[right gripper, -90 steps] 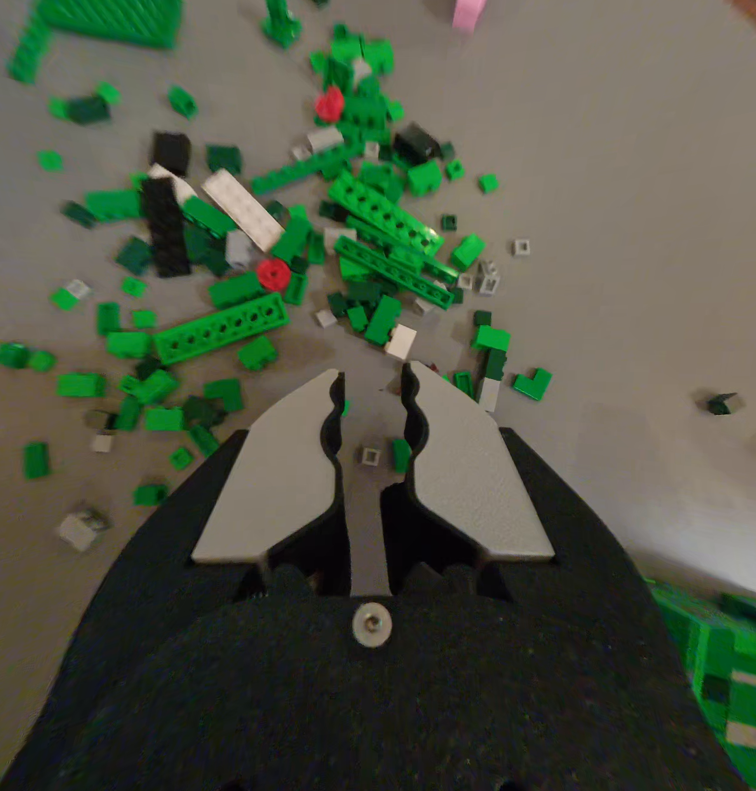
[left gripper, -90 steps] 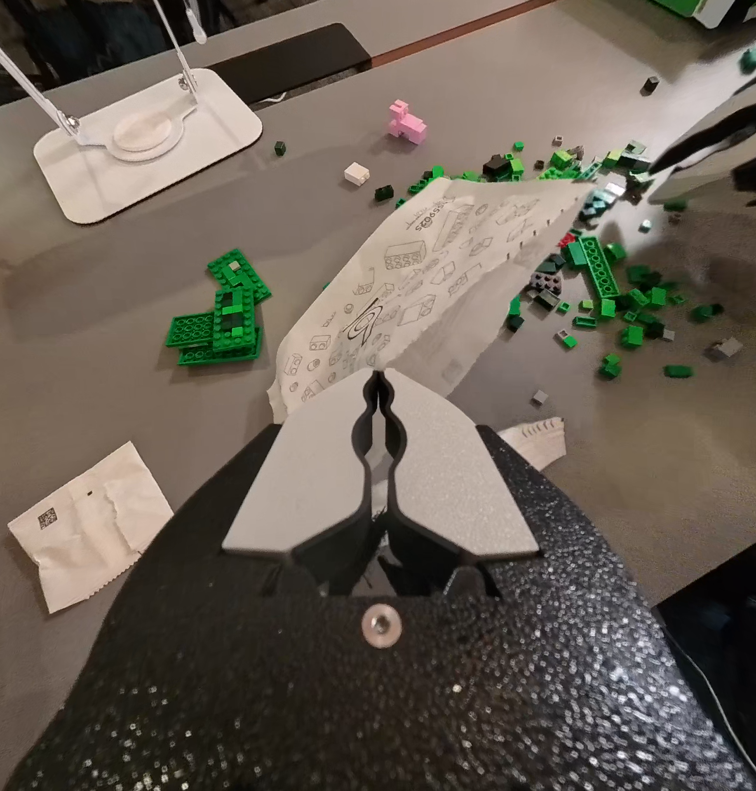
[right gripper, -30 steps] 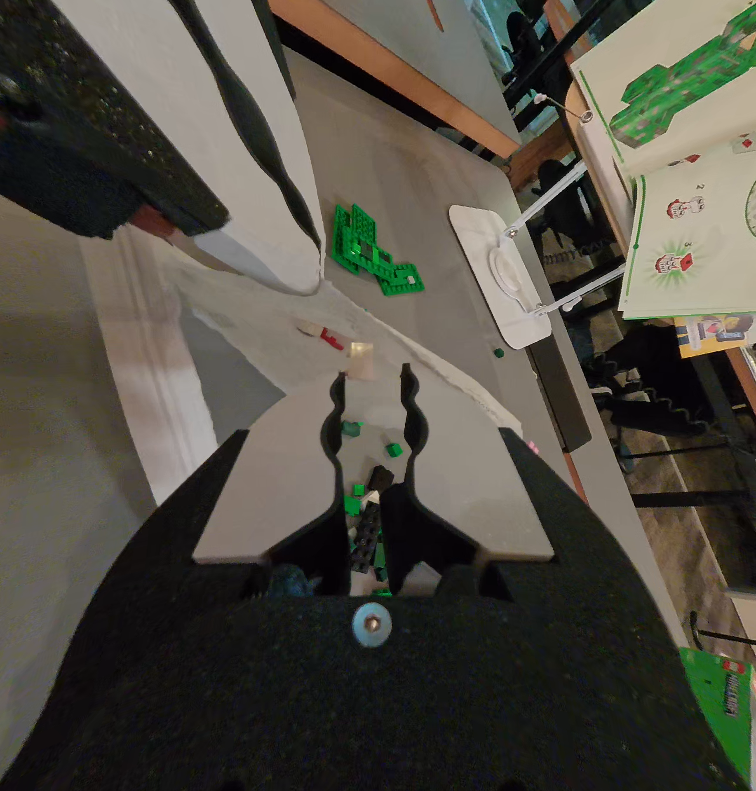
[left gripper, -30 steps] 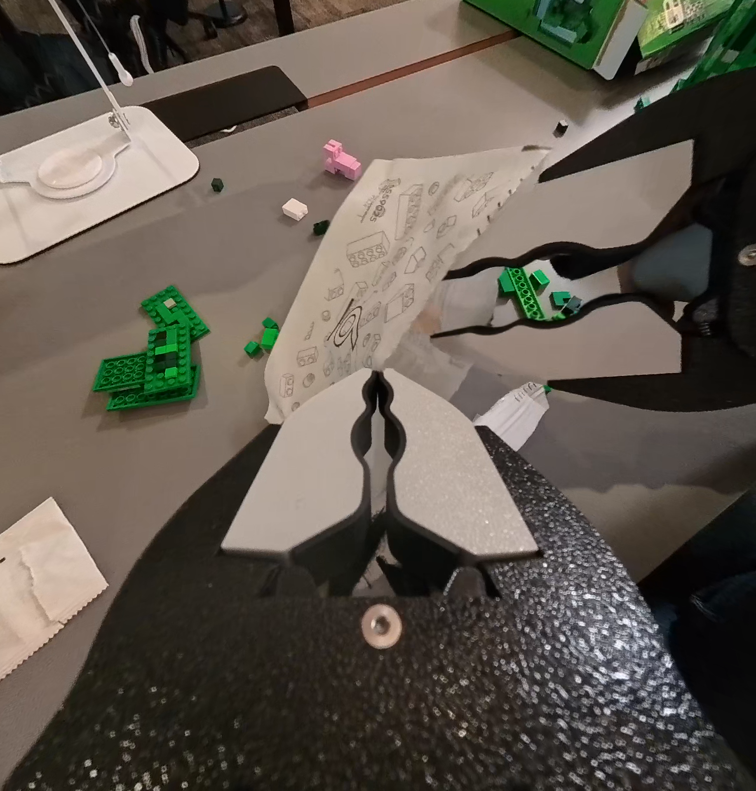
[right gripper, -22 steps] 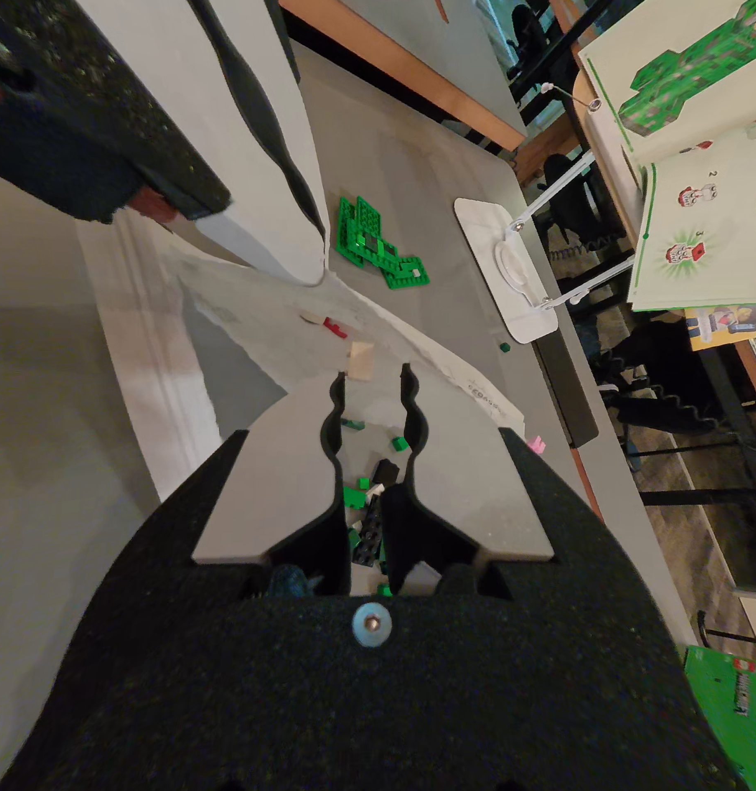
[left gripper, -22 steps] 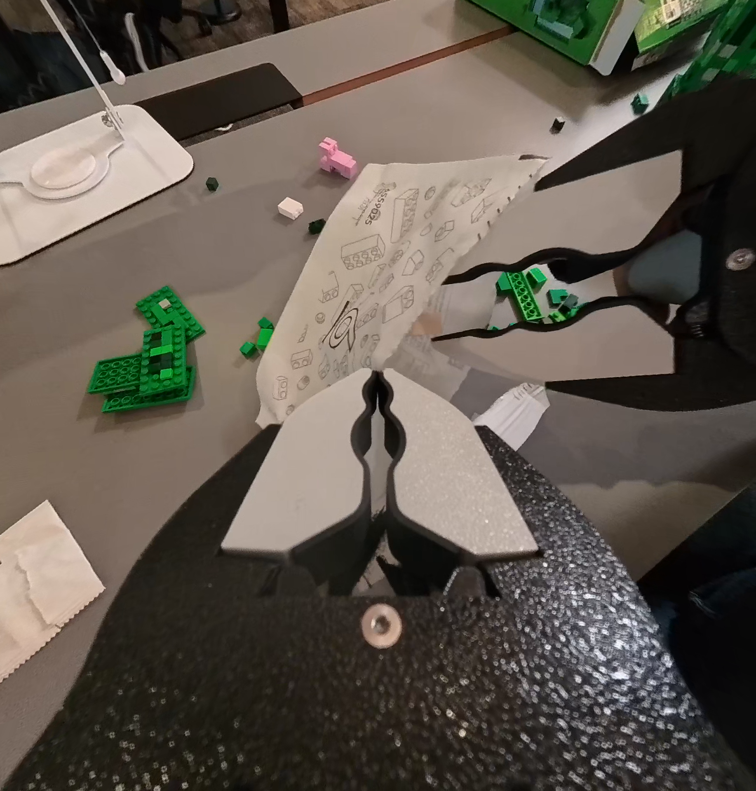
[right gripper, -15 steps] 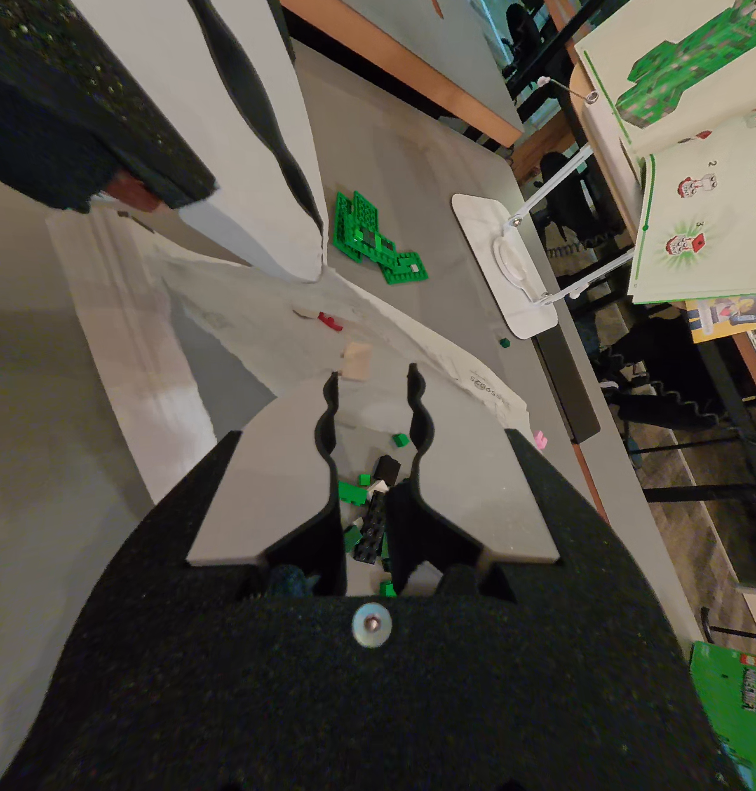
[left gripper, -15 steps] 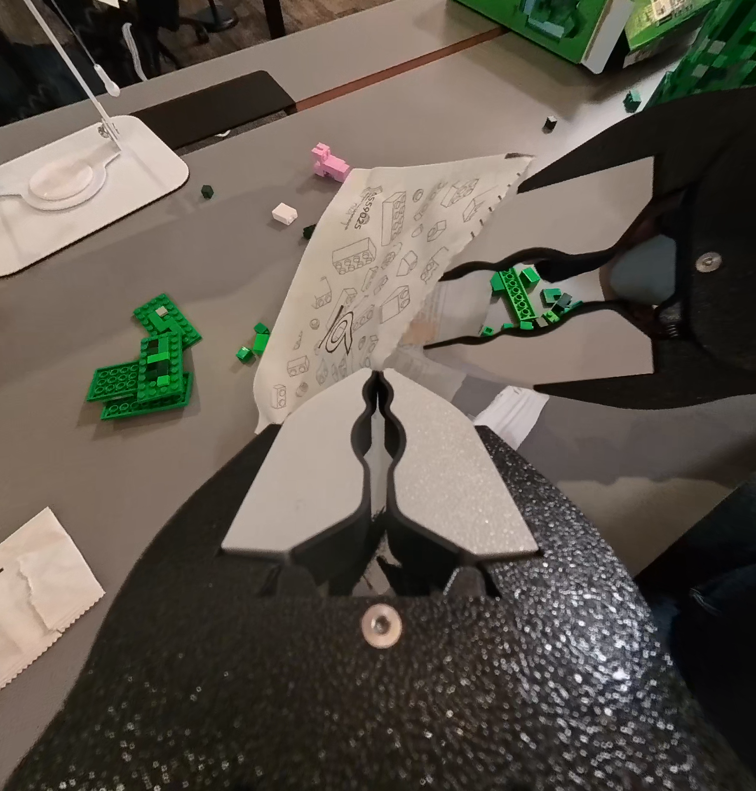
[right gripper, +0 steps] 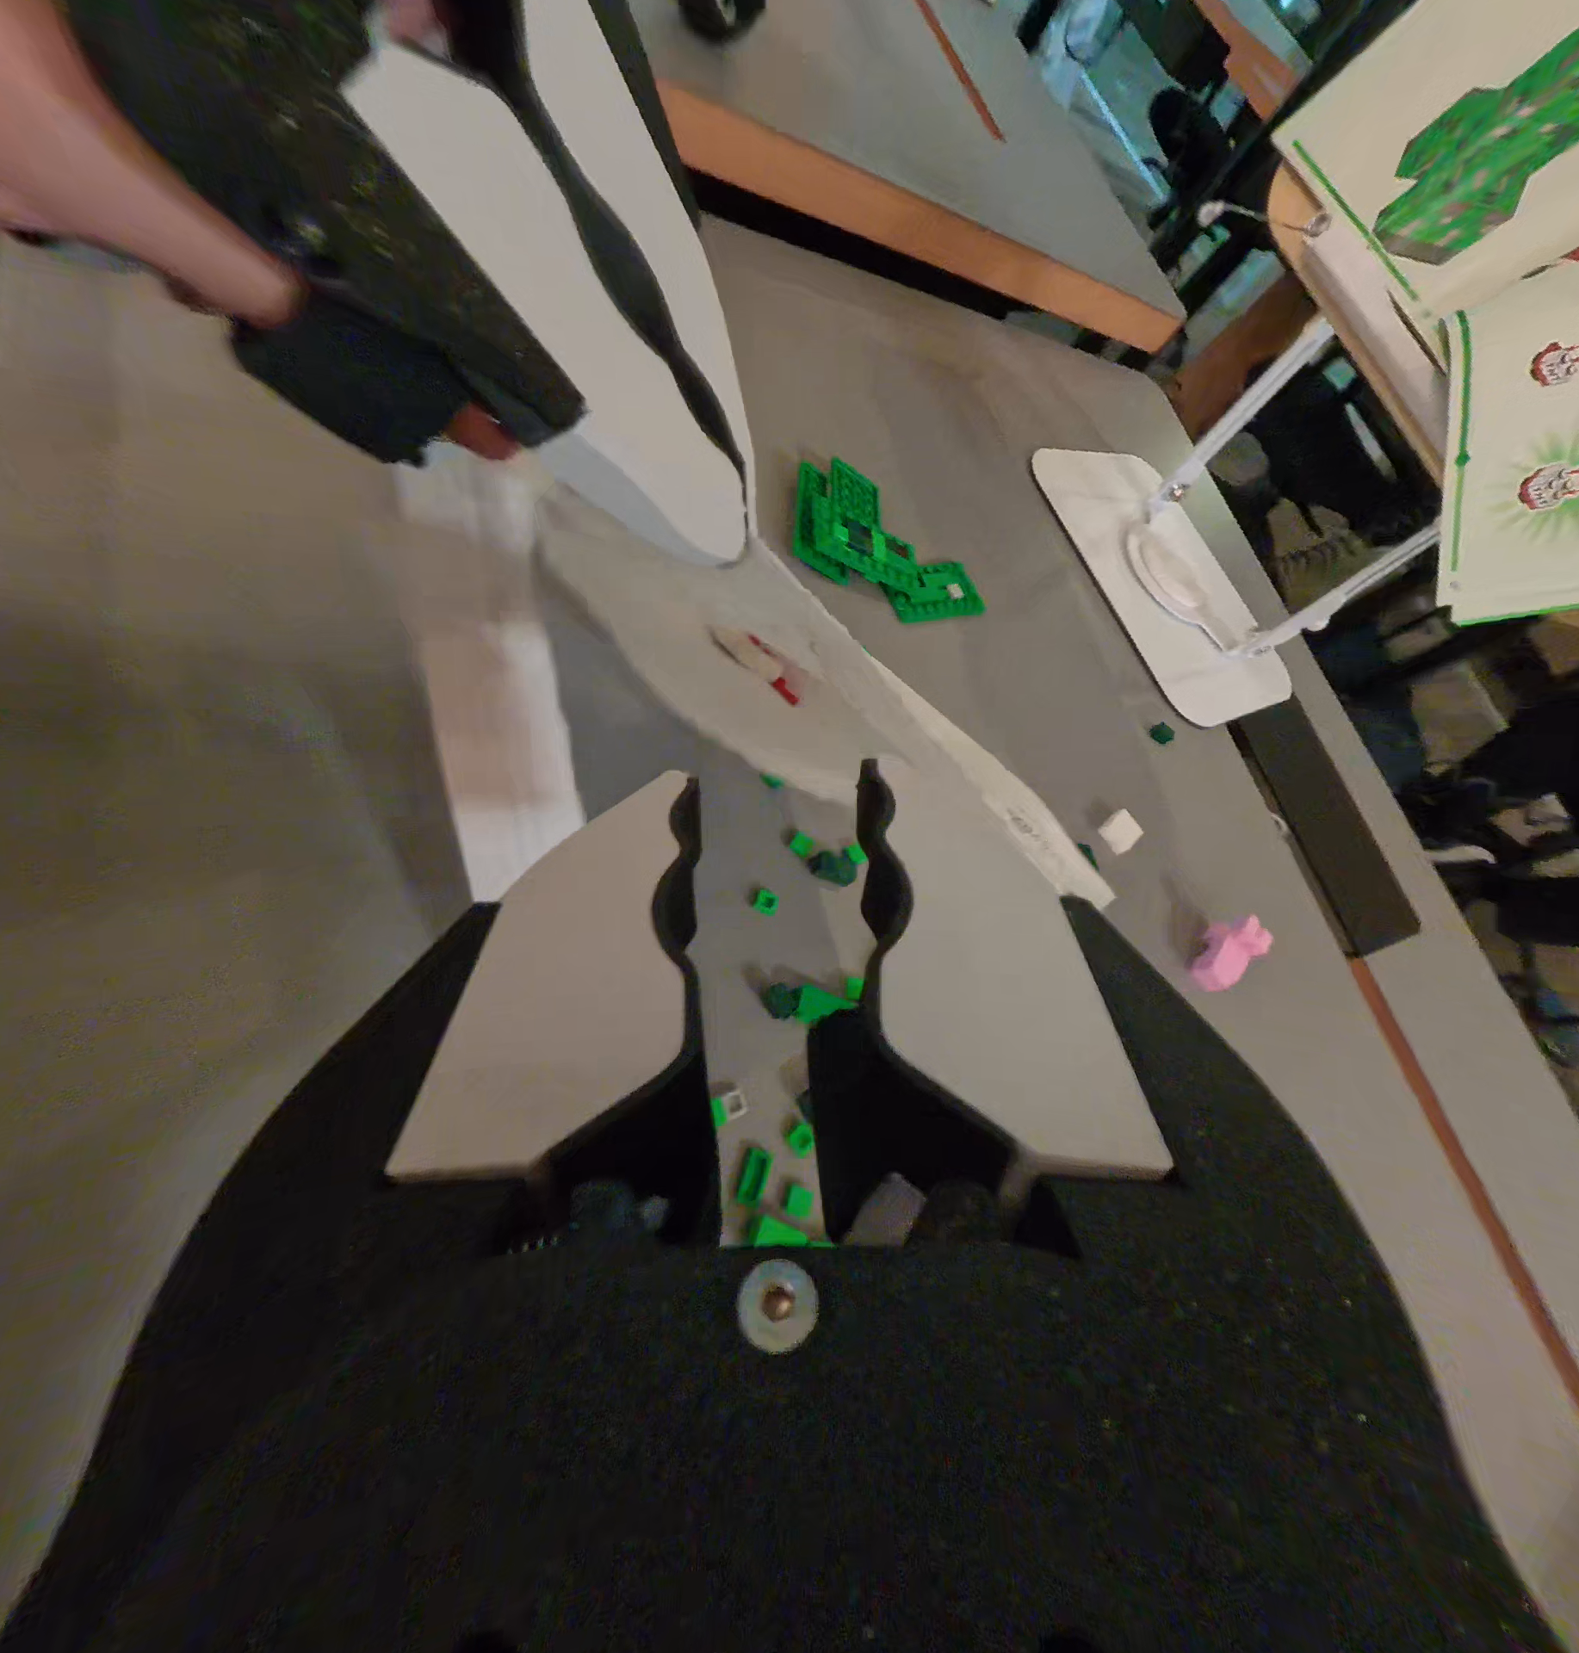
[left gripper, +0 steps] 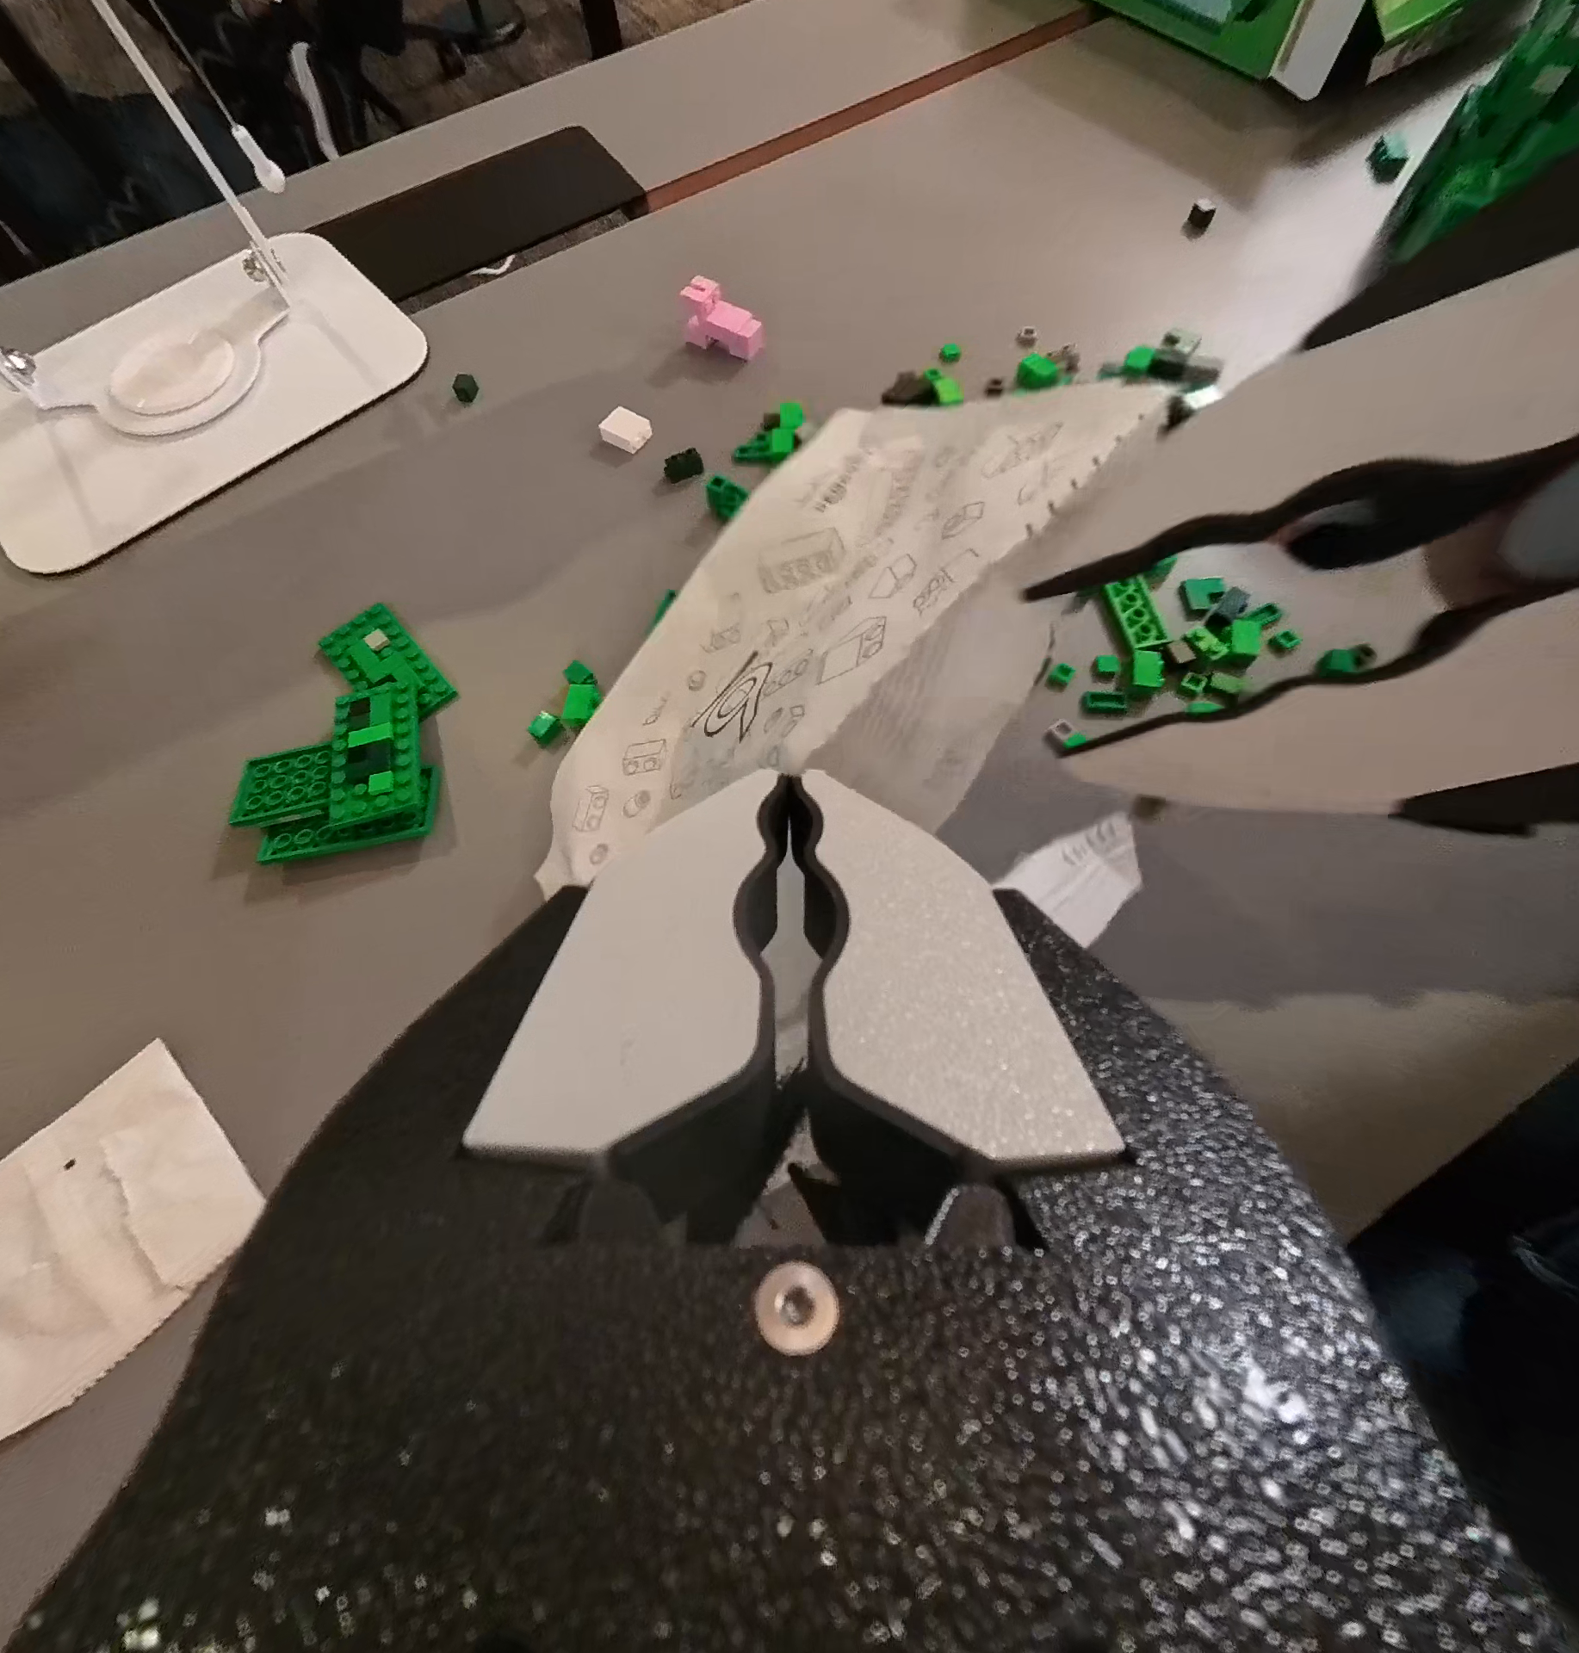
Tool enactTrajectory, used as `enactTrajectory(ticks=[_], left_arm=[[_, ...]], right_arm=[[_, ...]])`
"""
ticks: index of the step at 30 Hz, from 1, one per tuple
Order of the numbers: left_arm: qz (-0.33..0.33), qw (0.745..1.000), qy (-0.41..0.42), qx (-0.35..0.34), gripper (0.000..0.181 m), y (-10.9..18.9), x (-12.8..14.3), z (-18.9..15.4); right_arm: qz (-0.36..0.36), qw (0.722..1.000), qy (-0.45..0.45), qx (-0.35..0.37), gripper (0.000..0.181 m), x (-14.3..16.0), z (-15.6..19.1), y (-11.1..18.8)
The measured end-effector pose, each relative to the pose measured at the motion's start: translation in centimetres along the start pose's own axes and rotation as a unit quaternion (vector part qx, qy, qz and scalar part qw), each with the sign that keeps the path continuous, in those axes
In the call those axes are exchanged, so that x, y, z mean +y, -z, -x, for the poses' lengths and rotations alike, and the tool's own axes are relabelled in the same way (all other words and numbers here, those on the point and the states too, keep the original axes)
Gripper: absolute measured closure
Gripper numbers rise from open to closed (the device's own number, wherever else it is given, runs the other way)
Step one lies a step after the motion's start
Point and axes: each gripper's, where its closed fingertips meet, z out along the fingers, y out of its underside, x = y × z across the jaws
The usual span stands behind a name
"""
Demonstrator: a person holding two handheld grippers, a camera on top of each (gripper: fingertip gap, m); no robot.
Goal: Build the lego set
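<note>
My left gripper [left gripper: 786, 780] is shut on the near edge of a white paper bag [left gripper: 822, 608] printed with brick drawings and holds it above the grey table. The bag's mouth faces my right gripper [left gripper: 1045, 671], which is open at the right, its upper finger by the bag's far corner. In the right wrist view the right gripper [right gripper: 777, 778] is open and empty just in front of the bag [right gripper: 857, 707]. A red and a white piece [right gripper: 768, 666] lie inside the bag. A green plate assembly [left gripper: 348, 742] lies on the table to the left, also in the right wrist view [right gripper: 875, 555].
Loose green bricks [left gripper: 1197, 644] are scattered right of the bag and under my right gripper [right gripper: 813, 993]. A pink brick pig [left gripper: 723, 326], a white brick [left gripper: 625, 429], a white stand base [left gripper: 187, 394] and torn paper [left gripper: 79, 1199] lie around. An instruction booklet [right gripper: 1528, 447] stands behind. Spacing between my two grippers at the tips: around 6 cm. Between my left fingertips and the green plate assembly [left gripper: 348, 742] there is roughly 20 cm. It turns up in the right wrist view [right gripper: 874, 530] as well.
Both grippers and the bag have moved. The right gripper has drawn back a little from the bag's mouth and its jaws stand wider. More loose bricks show on the table.
</note>
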Motion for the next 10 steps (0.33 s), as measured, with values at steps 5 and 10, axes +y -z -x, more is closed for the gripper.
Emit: enactTrajectory(ticks=[5,10], left_arm=[[0.006,1.000,-0.016,-0.016,0.181,-0.1,0.2,0.5],[0.023,0.998,-0.054,-0.015,0.181,0.0,0.7,0.2]], right_arm=[[-0.045,0.998,-0.052,0.010,0.150,1.4,-1.5,3.8],[-0.036,0.993,-0.108,0.040,0.150,6.1,-4.3,5.4]])
